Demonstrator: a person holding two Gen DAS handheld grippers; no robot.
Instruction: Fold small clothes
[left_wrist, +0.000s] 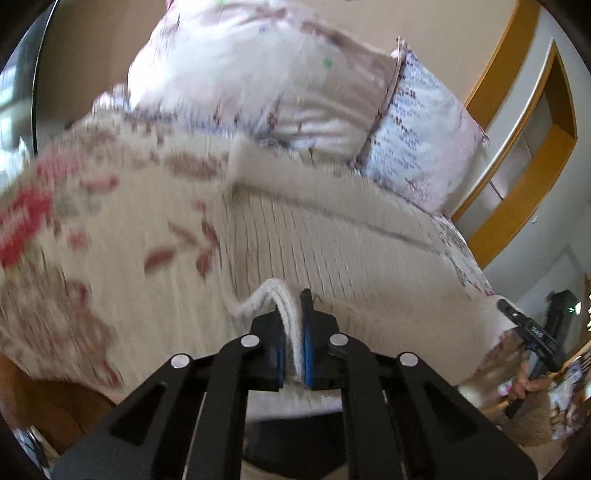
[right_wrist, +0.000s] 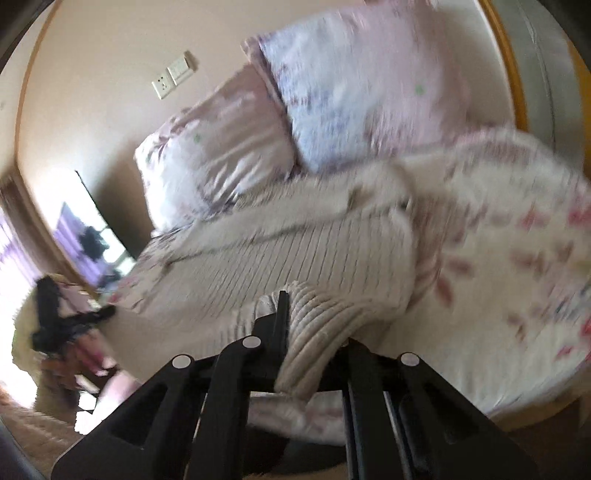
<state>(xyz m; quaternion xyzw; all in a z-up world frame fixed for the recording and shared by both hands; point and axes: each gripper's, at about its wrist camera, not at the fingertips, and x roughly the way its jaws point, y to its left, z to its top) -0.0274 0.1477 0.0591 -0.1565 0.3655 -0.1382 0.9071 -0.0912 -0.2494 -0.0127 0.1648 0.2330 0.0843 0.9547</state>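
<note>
My left gripper (left_wrist: 294, 332) is clamped on a thick folded edge of the ribbed cream garment (left_wrist: 332, 236), the cloth squeezed between the blue pads (left_wrist: 307, 354). My right gripper (right_wrist: 295, 332) holds another part of the same garment (right_wrist: 314, 240); cloth bunches over one finger and hides it, so the grip looks closed on the cloth, though I only see one finger clearly. The garment stretches from both grippers out over the bed (left_wrist: 74, 229), lying on the floral cover near its front edge, with two pillows (left_wrist: 277, 85) beyond it at the head of the bed. Both views are smeared, so fine detail is lost.

I judge the fold is under way, both corners lifted. The risks: the right grip sits on a bulky bunch, so it may slip or drop one layer. If my two hands move unevenly, the fold will land skewed. The knit is soft and stretchy, so pulling hard could drag the cover or distort the edge.
</note>
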